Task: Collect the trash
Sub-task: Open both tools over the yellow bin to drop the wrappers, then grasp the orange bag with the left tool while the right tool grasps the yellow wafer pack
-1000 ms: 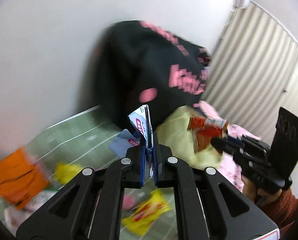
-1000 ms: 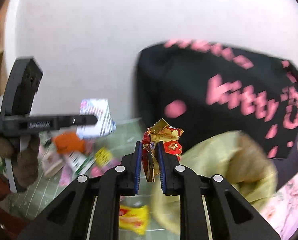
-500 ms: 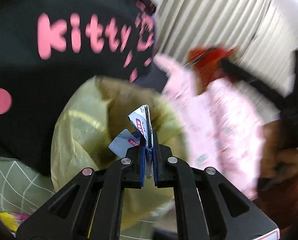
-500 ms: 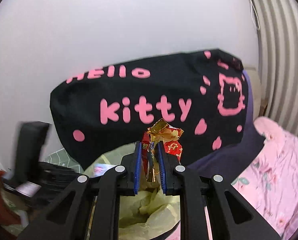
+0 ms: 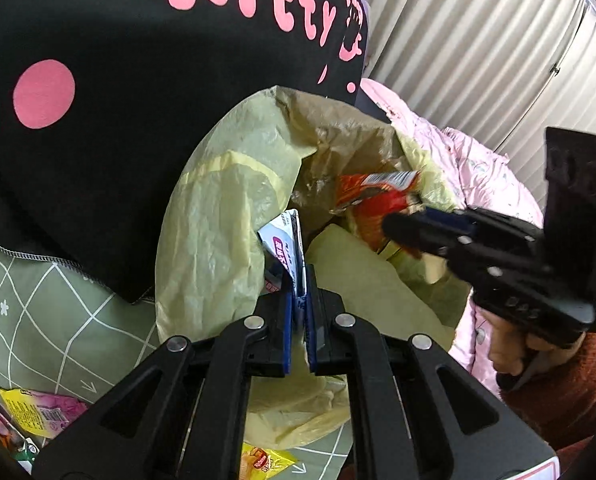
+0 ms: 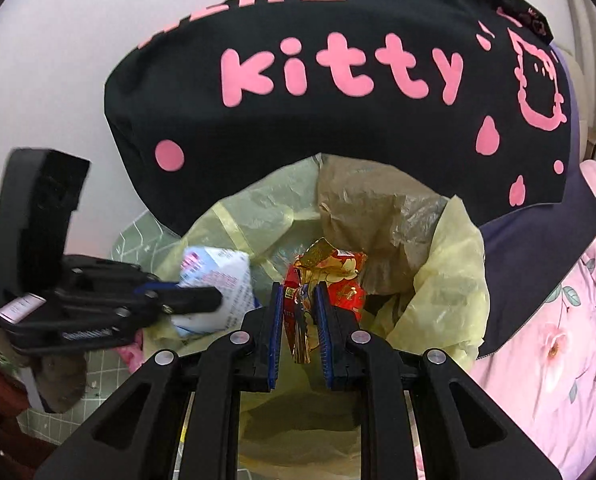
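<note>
In the left wrist view, the left gripper (image 5: 298, 280) was clamped on a white packet (image 5: 283, 240), held over the mouth of the yellow bag (image 5: 217, 208). The right gripper (image 5: 402, 226) was seen across the bag with a red wrapper (image 5: 374, 196).

In the right wrist view, the right gripper (image 6: 298, 300) was clamped on the red wrapper (image 6: 330, 276) above the bag (image 6: 446, 264), in front of the black cushion (image 6: 338, 140). The left gripper (image 6: 201, 300) held the packet (image 6: 221, 280) just beside it.

Open bag (image 6: 438, 264) on mat (image 5: 37, 312), before cushion (image 6: 338, 128); quilt (image 6: 558, 320) to its right. Both wrappers (image 5: 287, 244) (image 6: 338, 276) over bag mouth. Loose packets (image 5: 41, 412) on mat, left.
</note>
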`<state>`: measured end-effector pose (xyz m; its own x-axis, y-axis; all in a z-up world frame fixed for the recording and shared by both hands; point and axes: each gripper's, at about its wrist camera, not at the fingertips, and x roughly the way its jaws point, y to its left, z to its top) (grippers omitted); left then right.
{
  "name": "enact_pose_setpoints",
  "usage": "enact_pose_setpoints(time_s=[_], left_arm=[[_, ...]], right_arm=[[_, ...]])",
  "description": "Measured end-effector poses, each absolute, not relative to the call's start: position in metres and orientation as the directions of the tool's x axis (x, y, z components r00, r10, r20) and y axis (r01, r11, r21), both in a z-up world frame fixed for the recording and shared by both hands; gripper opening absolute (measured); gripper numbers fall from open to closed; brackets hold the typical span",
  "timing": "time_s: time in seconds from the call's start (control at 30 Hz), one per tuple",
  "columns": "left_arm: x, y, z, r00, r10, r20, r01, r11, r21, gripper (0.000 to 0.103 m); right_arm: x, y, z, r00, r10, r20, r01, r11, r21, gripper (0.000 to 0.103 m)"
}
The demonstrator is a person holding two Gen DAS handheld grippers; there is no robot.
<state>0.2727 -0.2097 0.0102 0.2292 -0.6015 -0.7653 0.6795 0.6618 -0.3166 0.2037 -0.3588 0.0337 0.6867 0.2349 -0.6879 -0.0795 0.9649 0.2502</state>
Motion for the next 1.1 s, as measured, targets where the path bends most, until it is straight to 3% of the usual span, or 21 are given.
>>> enact_pose_setpoints(time_s=[0.2,0.27,0.3,0.4,0.77,0.97,1.1], left_arm=[[0.266,-0.202,0.02,0.234,-0.621,-0.748,0.669,0.662,-0.34,0.007],[0.264,-0.195,0.024,0.227,-0.64,-0.734,0.657,0.657,-0.37,0.016],[0.263,-0.19,0.026,0.226,-0.651,-0.724,0.65,0.654,-0.386,0.022],[0.261,-0.176,0.034,0.243,-0.678,-0.694,0.633,0.653,-0.416,0.033],[0.24,-0.113,0.056,0.47,-0.628,-0.621,0.565,0.754,-0.334,0.038],[0.229,-0.055,0.037,0.569,-0.515,-0.641,0.449,0.848,-0.282,0.039],[0.217,-0.014,0.015,0.588,-0.452,-0.671,0.372,0.888,-0.271,0.039]], right_arm=[[0.199,-0.361,0.03,0.684,0.22,-0.696,-0.07,0.969,0.237,0.018],[0.196,-0.36,0.031,0.688,0.201,-0.698,-0.06,0.973,0.221,0.024],[0.195,-0.36,0.032,0.691,0.186,-0.699,-0.051,0.977,0.209,0.032],[0.19,-0.36,0.033,0.701,0.152,-0.697,-0.03,0.982,0.184,0.035],[0.175,-0.342,0.05,0.731,0.106,-0.674,-0.019,0.991,0.135,0.037],[0.162,-0.28,0.064,0.74,0.254,-0.622,-0.218,0.966,0.135,0.037],[0.153,-0.234,0.052,0.651,0.405,-0.642,-0.384,0.905,0.182,0.037]])
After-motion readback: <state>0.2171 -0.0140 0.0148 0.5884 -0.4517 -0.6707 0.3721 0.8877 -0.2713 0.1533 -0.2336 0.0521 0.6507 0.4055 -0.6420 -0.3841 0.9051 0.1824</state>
